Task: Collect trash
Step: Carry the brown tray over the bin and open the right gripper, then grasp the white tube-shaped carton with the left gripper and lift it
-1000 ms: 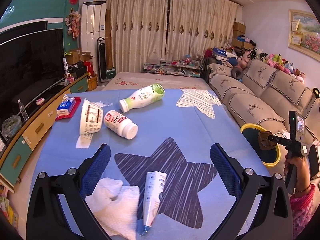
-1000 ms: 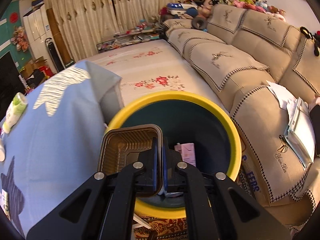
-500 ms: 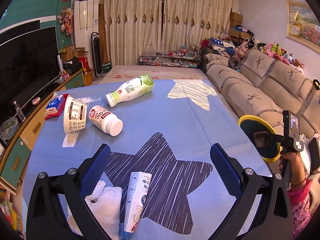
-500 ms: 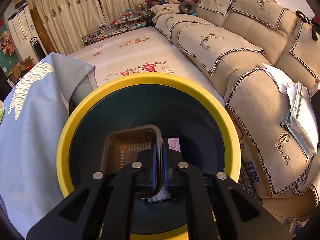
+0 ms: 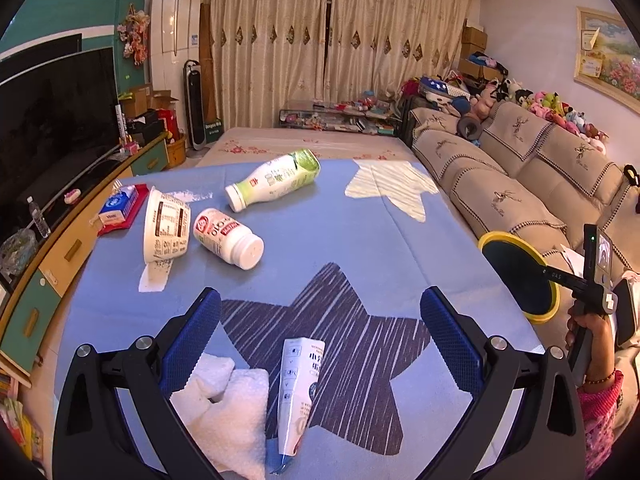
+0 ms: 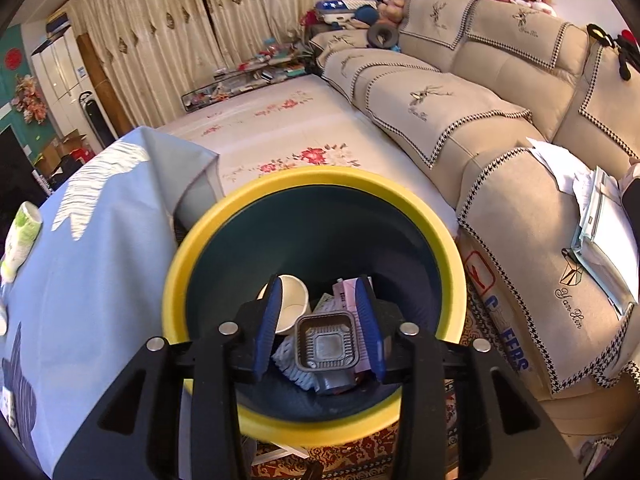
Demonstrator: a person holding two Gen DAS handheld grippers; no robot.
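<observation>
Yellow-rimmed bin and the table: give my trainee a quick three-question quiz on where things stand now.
1. True or false: the brown plastic tray is clamped in the right gripper.
2. Which lies between the open fingers of the left gripper? A) the green-and-white bottle B) the white tube C) the paper cup
3. Fill in: the white tissue lies on the ____ tablecloth.

Key: 1 false, the jaws are opening and the tray lies in the bin, free of the pads. 2 B. 3 blue.
</observation>
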